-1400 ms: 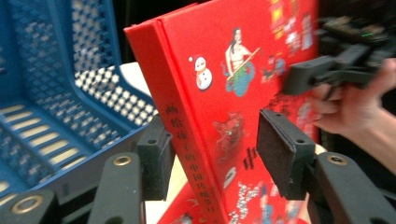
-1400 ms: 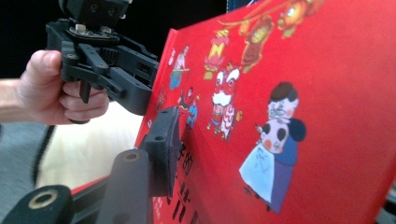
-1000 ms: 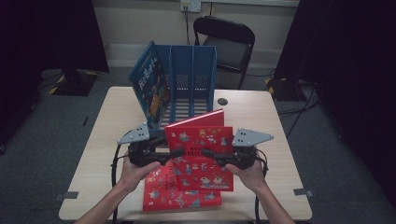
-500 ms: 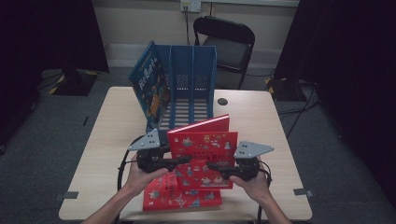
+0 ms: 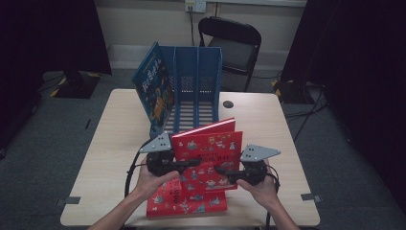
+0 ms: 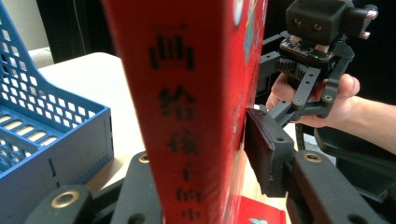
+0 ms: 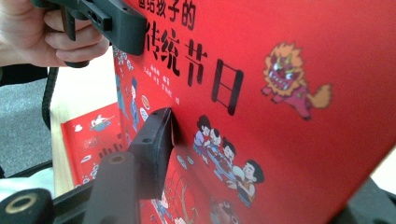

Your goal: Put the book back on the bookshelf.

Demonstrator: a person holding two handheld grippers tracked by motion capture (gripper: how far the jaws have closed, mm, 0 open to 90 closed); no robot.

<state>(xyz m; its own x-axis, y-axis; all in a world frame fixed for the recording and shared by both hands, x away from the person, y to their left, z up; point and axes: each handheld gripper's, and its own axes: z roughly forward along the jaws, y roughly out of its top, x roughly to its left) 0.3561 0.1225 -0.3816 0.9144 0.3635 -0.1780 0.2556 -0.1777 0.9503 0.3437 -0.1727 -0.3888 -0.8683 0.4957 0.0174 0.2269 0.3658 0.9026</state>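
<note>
A red picture book [image 5: 208, 153] stands upright over the table's near middle, cover toward me. My left gripper [image 5: 186, 164] is shut on its left edge at the spine [image 6: 187, 116], with one pad [image 6: 264, 149] pressed on the cover. My right gripper [image 5: 224, 171] is shut on its lower right part, one pad [image 7: 152, 144] flat against the cover [image 7: 280, 93]. A second red book [image 5: 184, 205] lies flat under it near the front edge.
A blue file rack [image 5: 191, 86] stands at the back middle of the table [image 5: 110, 139], with a blue book [image 5: 153, 88] leaning in its left slot. A small dark disc [image 5: 228, 104] lies right of the rack. Behind the table is a black chair [image 5: 232, 45].
The held red book has been raised off the flat one and stood more upright. Both grippers have drawn slightly closer to me with it.
</note>
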